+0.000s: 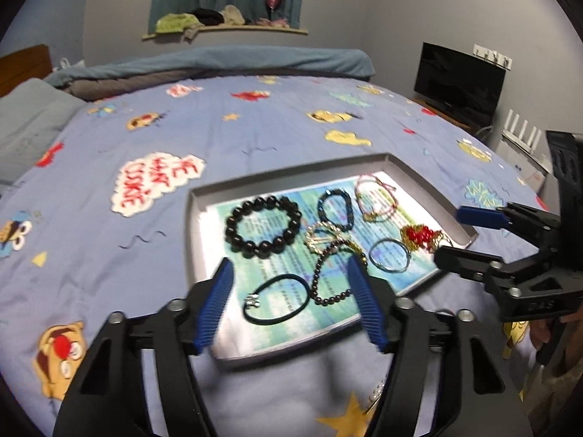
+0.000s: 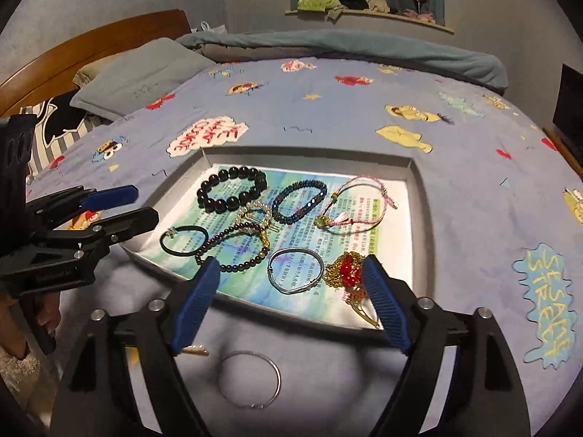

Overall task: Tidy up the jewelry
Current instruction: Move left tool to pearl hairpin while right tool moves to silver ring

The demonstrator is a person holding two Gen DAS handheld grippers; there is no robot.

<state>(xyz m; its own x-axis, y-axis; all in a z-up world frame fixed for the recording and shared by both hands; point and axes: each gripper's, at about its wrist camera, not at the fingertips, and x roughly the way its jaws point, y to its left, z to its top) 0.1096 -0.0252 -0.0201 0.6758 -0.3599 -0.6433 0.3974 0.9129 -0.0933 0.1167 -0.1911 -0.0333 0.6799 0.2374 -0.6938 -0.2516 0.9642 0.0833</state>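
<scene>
A shallow grey tray (image 1: 196, 225) (image 2: 419, 196) lies on the bed and holds several pieces of jewelry on a printed sheet: a black bead bracelet (image 1: 262, 226) (image 2: 230, 190), a black hair band (image 1: 276, 299) (image 2: 184, 240), a dark bead string (image 1: 329, 273) (image 2: 233, 245), a silver bangle (image 1: 389, 260) (image 2: 296, 270), a red and gold piece (image 1: 422, 238) (image 2: 346, 273), a pink cord bracelet (image 2: 359, 204). A thin silver bangle (image 2: 251, 380) lies on the sheet outside the tray. My left gripper (image 1: 289, 280) (image 2: 136, 204) is open and empty above the tray's near edge. My right gripper (image 2: 291, 280) (image 1: 448, 233) is open and empty.
The bed has a blue cartoon sheet (image 1: 255, 127). A grey pillow (image 2: 142, 73) and wooden headboard (image 2: 91, 47) are at the left. A monitor (image 1: 459, 80) stands at the right. A small pale object (image 2: 195, 350) lies on the sheet near the thin bangle.
</scene>
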